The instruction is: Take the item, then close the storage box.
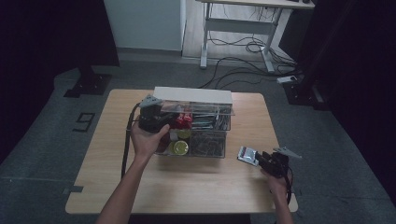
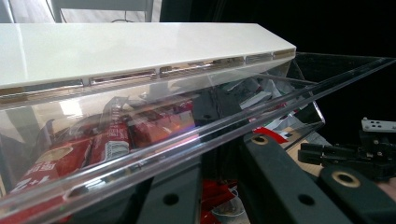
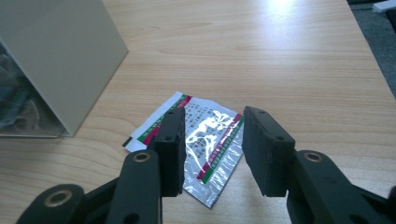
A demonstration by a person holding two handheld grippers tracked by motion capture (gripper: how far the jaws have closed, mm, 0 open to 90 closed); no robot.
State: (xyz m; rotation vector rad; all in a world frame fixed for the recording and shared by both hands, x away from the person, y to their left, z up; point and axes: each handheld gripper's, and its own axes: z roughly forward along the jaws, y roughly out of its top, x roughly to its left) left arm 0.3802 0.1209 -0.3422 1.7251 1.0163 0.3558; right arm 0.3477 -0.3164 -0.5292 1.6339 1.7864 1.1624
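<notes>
the foil sachet (image 3: pixel 196 144) lies flat on the wooden table (image 3: pixel 289 56), in the lower middle of the right gripper view and at the right of centre in the high view (image 1: pixel 248 155), just off the right end of the clear organiser box (image 1: pixel 205 140). it looks light, thin and limp, with a shiny, probably slippery skin and crimped edges; it should bend rather than break, but pressed flat against the table it gives little to bite on. the best hold is likely across a free edge or a corner that stands slightly proud, such as the lower corner nearest the camera, with one jaw slid under and the other coming down on top.

the right gripper (image 3: pixel 212 151) stands spread over the sachet, its two black pads apart with the printed face showing in the gap between them. the left pad seems to sit over the sachet's left part and the right pad just past its right edge; neither presses on it as far as i can tell. in the high view this gripper (image 1: pixel 261 159) sits at the lower right, just beside the packet.

the left gripper (image 1: pixel 161 122) is at the upper left part of the box, and in its own view its jaws come together on the clear hinged lid (image 2: pixel 196 140), holding it raised above red packets (image 2: pixel 93 149) inside. the white back panel (image 2: pixel 130 46) of the box runs across the top of that view.
</notes>
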